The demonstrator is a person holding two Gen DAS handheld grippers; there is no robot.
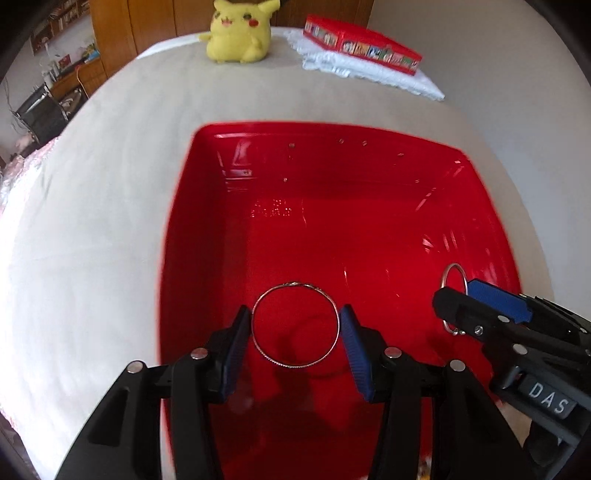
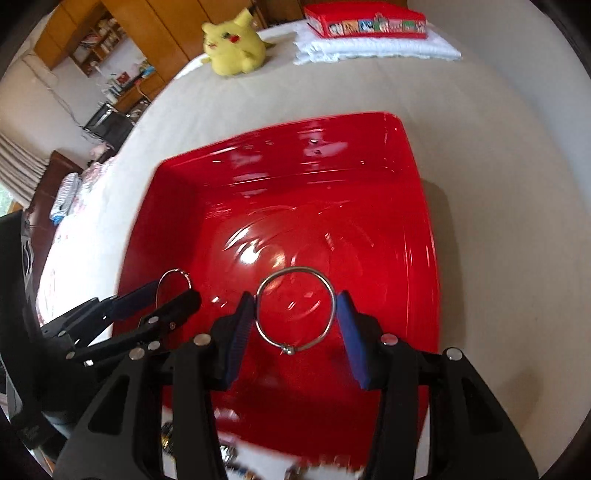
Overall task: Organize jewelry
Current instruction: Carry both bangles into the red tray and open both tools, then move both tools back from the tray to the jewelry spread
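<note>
A shiny red tin box [image 1: 207, 155] lies open on the bed, its inside bare. My left gripper [image 1: 295, 325] is shut on a thin silver bangle [image 1: 295, 286], held across its width above the box. It also shows in the right wrist view [image 2: 173, 295] at the left, with its bangle [image 2: 175, 273]. My right gripper [image 2: 295, 310] is shut on a thicker silver bangle with a small stone [image 2: 297, 271], also over the box [image 2: 413, 173]. In the left wrist view the right gripper [image 1: 458, 291] comes in from the right with its bangle [image 1: 452, 269].
The bed has a beige cover [image 1: 110, 184]. A yellow plush toy [image 1: 240, 29] sits at the far end. A red lid [image 1: 362, 40] lies on a white folded cloth [image 1: 388, 77]. Small dark items [image 2: 229, 458] lie blurred at the box's near edge.
</note>
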